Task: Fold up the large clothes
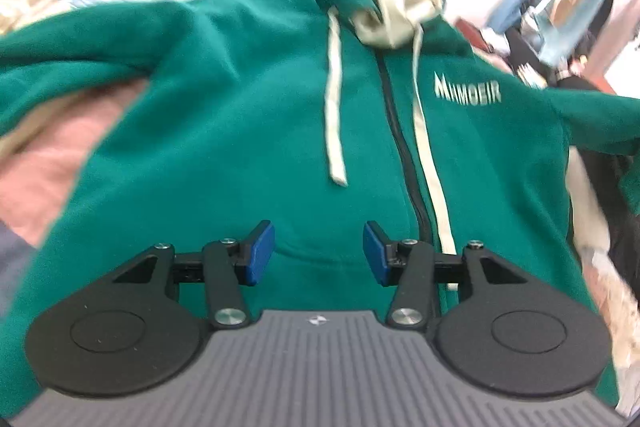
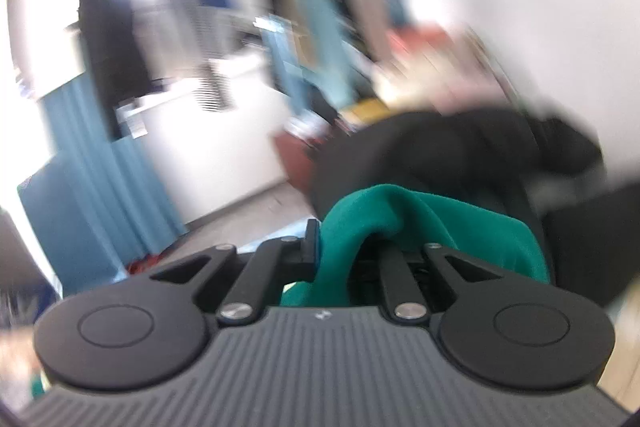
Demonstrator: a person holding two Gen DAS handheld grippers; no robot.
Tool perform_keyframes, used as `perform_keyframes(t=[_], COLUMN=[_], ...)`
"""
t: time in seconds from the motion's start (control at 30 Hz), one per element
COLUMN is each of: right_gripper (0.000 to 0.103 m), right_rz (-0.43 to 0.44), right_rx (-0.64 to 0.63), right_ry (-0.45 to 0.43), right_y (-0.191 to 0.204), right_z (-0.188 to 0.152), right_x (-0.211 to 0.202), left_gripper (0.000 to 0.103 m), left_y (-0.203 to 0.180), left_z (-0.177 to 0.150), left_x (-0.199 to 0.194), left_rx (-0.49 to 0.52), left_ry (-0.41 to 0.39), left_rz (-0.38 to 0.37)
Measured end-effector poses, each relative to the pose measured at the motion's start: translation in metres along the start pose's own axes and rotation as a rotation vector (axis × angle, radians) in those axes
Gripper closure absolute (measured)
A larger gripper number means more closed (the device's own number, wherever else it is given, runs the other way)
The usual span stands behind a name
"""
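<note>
- Above a green hoodie (image 1: 224, 115), the left gripper (image 1: 319, 255) hovered, jaws apart and holding nothing.
- Right gripper (image 2: 344, 255) was clamped on green fabric (image 2: 400, 223).

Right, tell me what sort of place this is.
Probably a clothes-sorting workroom, though the background is blurred: a green zip hoodie lies spread on a heap of other garments, and more clothes seem to hang behind.

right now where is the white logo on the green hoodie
In the left wrist view the logo sits upper right on the green hoodie, just right of the zip and the right-hand drawstring, below the beige hood lining.
</note>
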State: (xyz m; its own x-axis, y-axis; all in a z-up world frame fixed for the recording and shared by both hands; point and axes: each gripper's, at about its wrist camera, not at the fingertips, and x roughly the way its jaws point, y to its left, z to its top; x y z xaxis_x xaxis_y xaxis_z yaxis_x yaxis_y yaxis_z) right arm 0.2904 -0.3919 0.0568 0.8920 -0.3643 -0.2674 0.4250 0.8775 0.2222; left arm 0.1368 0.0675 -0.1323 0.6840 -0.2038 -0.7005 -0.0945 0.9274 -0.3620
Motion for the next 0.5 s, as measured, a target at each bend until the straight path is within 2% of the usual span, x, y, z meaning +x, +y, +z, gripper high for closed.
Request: perform_keyframes(t=[0.1,0.17,0.2,0.27,0.4,0.5], right_gripper=[0.092,0.092,0.092,0.092,0.092,0.092], right_rz=[0.095,0.172,0.216,0.336,0.498,0.585], right_rx=[-0.282,-0.474,-0.547,-0.59,-0.849,-0.999], right_ry=[-0.076,-0.113,-0.121,-0.087,-0.066,0.008], right_y=[0.052,0.086,0.101,0.121,0.165,0.183], right_z=[-0.006,-0.025,-0.036,-0.057,-0.137,-0.204], right_x=[-0.046,-0.079,-0.095,-0.127,-0.182,-0.207], left_gripper=[0.048,0.048,0.048,0.048,0.048,0.048], left_y=[0.011,0.019,0.024,0.033,0.049,0.058], left_z=[0.013,0.018,0.019,0.02,0.017,0.017], left_x=[-0.017,-0.032,-0.04,-0.051,-0.064,-0.069], left_rx=[-0.022,-0.048,-0.06,-0.066,-0.091,-0.103], left_ry=[-0.03,-0.067,-0.095,-0.126,-0.137,-0.141], left_rz=[-0.03,-0.043,-0.045,-0.046,-0.052,-0.061])
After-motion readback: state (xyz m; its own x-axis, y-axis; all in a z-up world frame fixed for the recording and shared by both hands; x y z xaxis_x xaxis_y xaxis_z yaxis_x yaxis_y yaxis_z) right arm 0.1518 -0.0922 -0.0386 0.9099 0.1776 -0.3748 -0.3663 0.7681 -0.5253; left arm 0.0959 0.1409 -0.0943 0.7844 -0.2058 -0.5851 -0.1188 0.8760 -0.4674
